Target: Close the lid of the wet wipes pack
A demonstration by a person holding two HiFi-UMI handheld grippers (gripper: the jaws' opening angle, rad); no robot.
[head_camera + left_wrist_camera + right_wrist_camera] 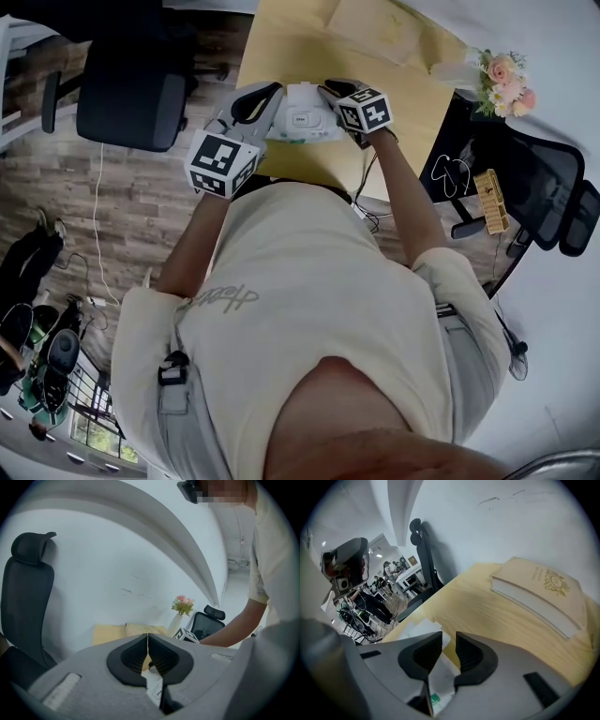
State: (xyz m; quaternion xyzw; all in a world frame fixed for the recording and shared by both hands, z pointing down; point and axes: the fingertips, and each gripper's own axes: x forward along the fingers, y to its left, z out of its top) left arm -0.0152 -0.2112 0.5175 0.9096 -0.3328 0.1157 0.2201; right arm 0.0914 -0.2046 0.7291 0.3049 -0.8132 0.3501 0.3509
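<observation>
The white wet wipes pack (302, 116) lies on the wooden table (281, 56), close to its near edge, between my two grippers. My left gripper (269, 97) is at the pack's left end; in the left gripper view its jaws (147, 637) meet at the tips, shut, with a bit of the pack (155, 689) showing under them. My right gripper (330, 93) is at the pack's right end. Its jaws (449, 638) stand a narrow gap apart over the white pack (440, 679), with nothing held. The lid's state is hidden.
A pale book (543, 592) lies further back on the table. A vase of pink flowers (504, 81) stands at the table's right corner. A black office chair (131, 94) is on the left, another (553, 187) on the right. The person's body covers the table's near edge.
</observation>
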